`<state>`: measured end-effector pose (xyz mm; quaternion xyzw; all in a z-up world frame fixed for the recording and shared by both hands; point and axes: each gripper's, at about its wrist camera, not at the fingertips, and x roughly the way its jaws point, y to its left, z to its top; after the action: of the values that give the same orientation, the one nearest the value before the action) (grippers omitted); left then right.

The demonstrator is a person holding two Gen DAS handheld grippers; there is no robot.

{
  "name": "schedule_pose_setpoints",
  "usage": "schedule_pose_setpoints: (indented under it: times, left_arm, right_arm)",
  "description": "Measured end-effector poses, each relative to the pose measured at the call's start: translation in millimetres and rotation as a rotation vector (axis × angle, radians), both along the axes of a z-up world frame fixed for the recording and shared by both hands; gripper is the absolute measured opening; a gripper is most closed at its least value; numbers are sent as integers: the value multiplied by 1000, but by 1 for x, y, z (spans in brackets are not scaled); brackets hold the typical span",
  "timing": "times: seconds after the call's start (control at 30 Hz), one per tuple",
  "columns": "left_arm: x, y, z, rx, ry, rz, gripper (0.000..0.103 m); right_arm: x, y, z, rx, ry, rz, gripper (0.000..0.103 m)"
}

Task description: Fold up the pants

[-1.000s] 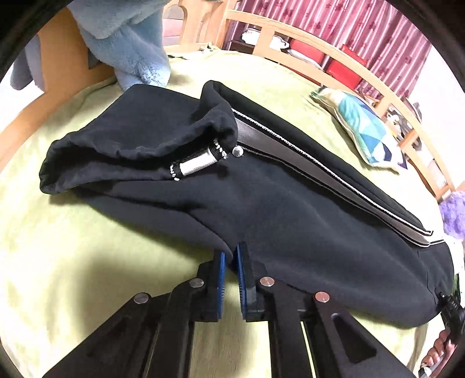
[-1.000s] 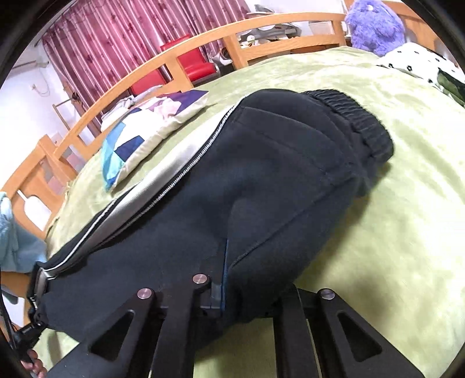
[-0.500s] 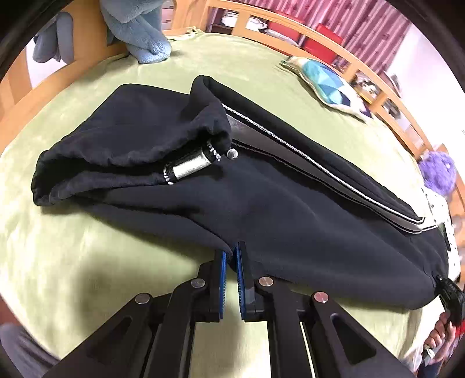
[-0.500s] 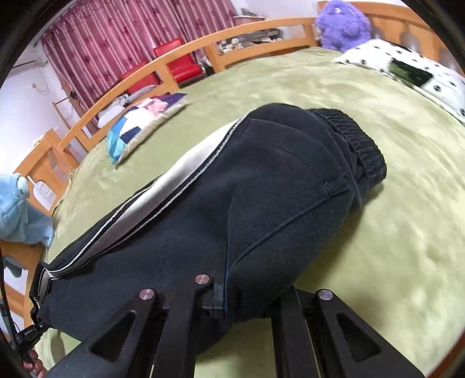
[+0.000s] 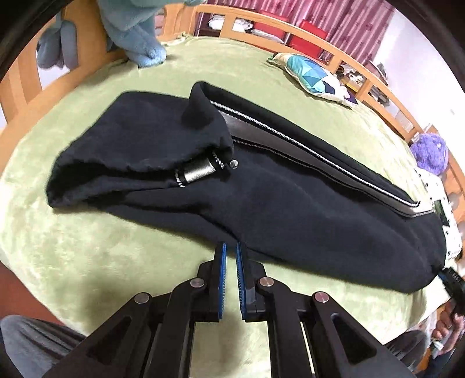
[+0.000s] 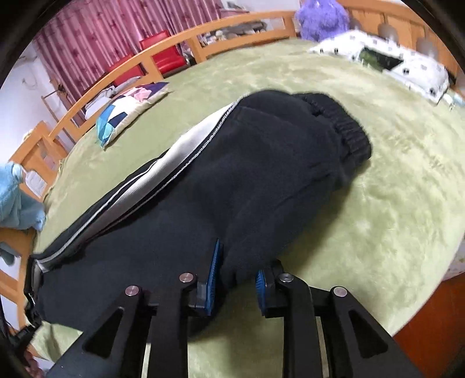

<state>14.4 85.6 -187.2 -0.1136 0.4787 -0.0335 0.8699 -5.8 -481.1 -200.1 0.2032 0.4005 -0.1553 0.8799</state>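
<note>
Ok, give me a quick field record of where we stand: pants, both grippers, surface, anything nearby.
pants: black pants with a silver side stripe, lying lengthwise, already doubled over
surface: green blanket on a wooden-railed bed
left gripper: shut at the near edge of the pants; whether it pinches fabric is unclear
right gripper: jaws just opening, fabric between them, pads no longer pressing
nearby: patchwork pillow, purple plush toy, spotted white pillow

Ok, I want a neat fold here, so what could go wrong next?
On the right gripper the jaws have just been opening with the pants between them, while the left gripper pinches the near edge: a one-sided pull could skew the legs. The end by the silver toggle lies bunched, so folding now may trap a lump.
</note>
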Motion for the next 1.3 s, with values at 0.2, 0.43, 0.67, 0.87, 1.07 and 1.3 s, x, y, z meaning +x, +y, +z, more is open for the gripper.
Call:
schedule_pose_setpoints:
  times: [0.2, 0.43, 0.67, 0.87, 1.07, 1.3]
  left_arm:
    - [-17, 6, 17, 54, -52, 1, 31]
    - [-17, 29, 32, 116, -140, 28, 38]
    - [6, 27, 31, 132, -141, -8, 46]
    - [31, 4, 24, 182, -152, -63, 51]
    - [59, -2, 6, 243, -124, -80, 51]
    - [75, 26, 28, 275, -228, -88, 24]
  right_arm:
    - [-16, 21, 17, -68, -13, 26, 46]
    - [-6, 56, 31, -157, -36, 77, 49]
    - [18, 97, 46, -225, -94, 148, 49]
    - [42, 114, 42, -184, -89, 195, 49]
    - [57, 120, 43, -153, -80, 175, 49]
    - [70, 124, 33, -139, -29, 150, 49]
